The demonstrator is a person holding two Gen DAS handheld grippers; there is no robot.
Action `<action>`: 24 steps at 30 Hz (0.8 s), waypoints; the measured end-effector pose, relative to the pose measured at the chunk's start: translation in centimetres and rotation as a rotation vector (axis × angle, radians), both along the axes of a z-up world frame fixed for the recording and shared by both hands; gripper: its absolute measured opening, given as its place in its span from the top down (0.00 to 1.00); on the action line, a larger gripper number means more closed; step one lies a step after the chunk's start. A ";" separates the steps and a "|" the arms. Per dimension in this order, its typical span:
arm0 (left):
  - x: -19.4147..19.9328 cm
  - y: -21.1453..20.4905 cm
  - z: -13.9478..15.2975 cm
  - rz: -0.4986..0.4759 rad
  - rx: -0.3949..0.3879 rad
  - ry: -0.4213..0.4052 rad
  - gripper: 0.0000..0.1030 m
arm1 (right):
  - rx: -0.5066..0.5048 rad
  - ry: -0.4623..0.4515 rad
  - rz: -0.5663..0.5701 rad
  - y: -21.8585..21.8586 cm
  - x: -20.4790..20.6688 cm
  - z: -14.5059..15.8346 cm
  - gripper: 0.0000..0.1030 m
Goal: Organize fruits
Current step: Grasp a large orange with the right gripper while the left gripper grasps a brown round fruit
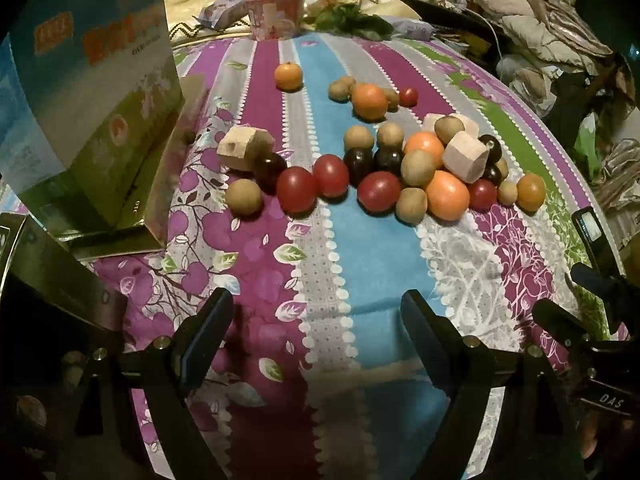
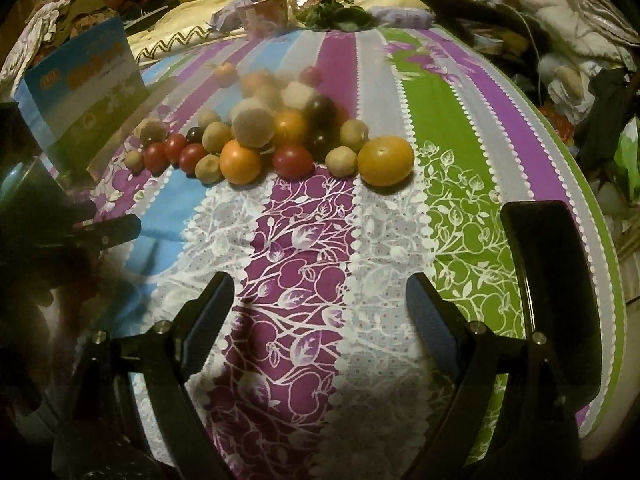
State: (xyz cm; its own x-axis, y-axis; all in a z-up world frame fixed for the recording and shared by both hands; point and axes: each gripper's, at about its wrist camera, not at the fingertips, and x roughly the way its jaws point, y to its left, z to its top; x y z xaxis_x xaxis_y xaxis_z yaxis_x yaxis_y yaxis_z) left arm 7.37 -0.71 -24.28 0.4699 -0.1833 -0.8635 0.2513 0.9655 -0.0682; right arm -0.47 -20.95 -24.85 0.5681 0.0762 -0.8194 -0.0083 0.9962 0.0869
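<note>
The striped cloth covers the surface; an upright blue-green box stands far left. The fruits lie heaped mid-cloth, well beyond both grippers. Left gripper and right gripper angle downward, fingers spread, nothing between them. Fruits: orange, red, dark and tan rounds, with pale blocks among them.

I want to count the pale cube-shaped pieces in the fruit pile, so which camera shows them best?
The left wrist view. The pale cube pieces are sharp there, with flat faces and edges clear, one lying apart at the left of the pile. In the right wrist view they are blurred into rounded pale blobs, hard to tell apart.
</note>
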 end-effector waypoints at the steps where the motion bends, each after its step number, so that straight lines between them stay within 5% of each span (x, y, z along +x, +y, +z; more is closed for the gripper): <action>1: 0.0 0.1 0.1 0.002 -0.007 -0.005 0.16 | 0.002 -0.015 -0.005 -0.2 0.1 0.2 0.15; 9: -0.1 0.7 1.2 -0.022 -0.112 -0.025 0.22 | -0.023 -0.038 -0.054 -3.6 4.8 1.5 0.16; 12: 0.1 0.5 0.6 -0.047 -0.146 0.002 0.38 | -0.061 0.008 -0.029 -3.9 6.8 0.5 0.29; 19: 1.2 -1.7 0.1 -0.141 -0.199 0.017 0.48 | -0.088 0.033 0.021 -3.8 8.1 -0.7 0.36; 20: 1.6 -2.1 -0.1 -0.151 -0.215 0.022 0.50 | -0.087 0.028 0.022 -3.8 8.1 -0.7 0.43; 21: 2.1 -2.4 -0.3 -0.154 -0.233 0.032 0.53 | -0.078 0.024 0.027 -3.9 8.2 -0.7 0.60; 24: 3.3 -3.4 -1.2 -0.162 -0.260 0.053 0.58 | -0.050 0.022 0.023 -4.1 7.9 -0.1 0.59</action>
State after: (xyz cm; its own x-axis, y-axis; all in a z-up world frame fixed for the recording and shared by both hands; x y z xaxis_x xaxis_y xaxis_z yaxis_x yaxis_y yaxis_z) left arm 10.69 -4.08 -25.44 0.3716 -0.4704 -0.8004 0.3902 0.8614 -0.3251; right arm 7.40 -25.02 -25.00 0.5488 0.0479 -0.8345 -0.0297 0.9988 0.0378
